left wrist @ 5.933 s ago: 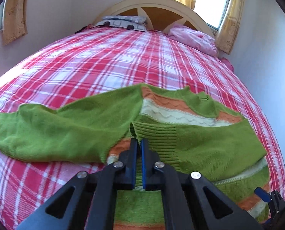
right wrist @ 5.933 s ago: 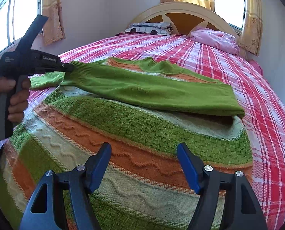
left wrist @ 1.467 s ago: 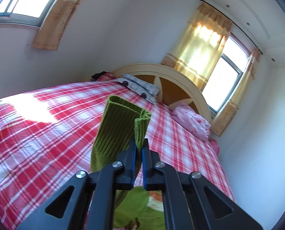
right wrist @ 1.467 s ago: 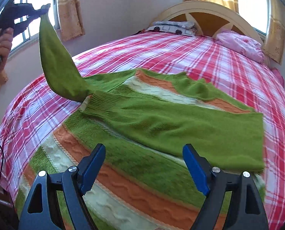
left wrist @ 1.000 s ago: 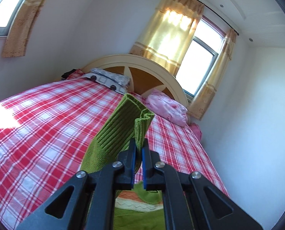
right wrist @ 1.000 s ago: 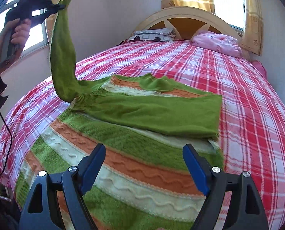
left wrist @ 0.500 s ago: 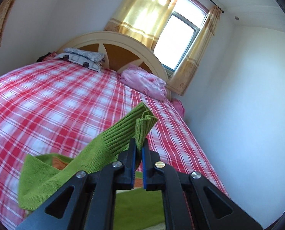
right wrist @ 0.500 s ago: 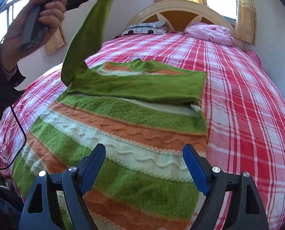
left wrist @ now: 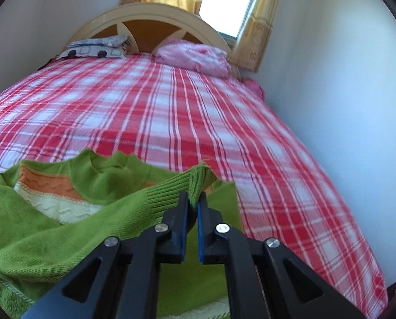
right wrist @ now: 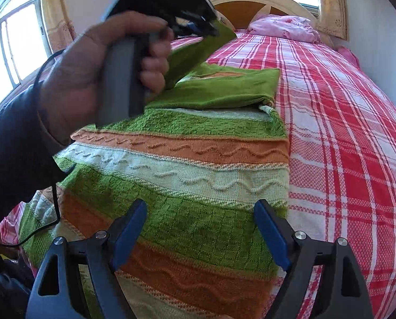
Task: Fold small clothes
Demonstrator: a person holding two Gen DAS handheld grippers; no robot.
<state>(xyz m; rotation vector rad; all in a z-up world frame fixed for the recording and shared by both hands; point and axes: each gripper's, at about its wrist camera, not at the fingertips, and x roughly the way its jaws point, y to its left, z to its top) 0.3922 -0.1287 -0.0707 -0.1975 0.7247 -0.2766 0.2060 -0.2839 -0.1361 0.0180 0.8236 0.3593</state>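
Observation:
A knitted sweater (right wrist: 187,164) with green, orange and cream stripes lies flat on the bed. One green sleeve (right wrist: 224,90) lies folded across its chest. My left gripper (left wrist: 193,199) is shut on the ribbed cuff (left wrist: 195,182) of the other sleeve (left wrist: 73,228) and holds it above the chest, near the neckline (left wrist: 102,170). In the right wrist view a hand (right wrist: 91,61) carries that left gripper (right wrist: 211,30) with the sleeve (right wrist: 190,58) hanging from it. My right gripper (right wrist: 200,228) hovers open over the lower body of the sweater, with nothing between its fingers.
The bed has a red and white plaid cover (left wrist: 171,111). A patterned pillow (left wrist: 96,47) and a pink pillow (left wrist: 195,55) lie by the cream headboard (left wrist: 150,18). A white wall (left wrist: 344,106) runs along the right side. A black cable (right wrist: 51,212) hangs at the left.
My left gripper has swung the sleeve from high at the left down and rightward across the sweater's chest. My right gripper has sunk slightly toward the sweater's lower part and stays open.

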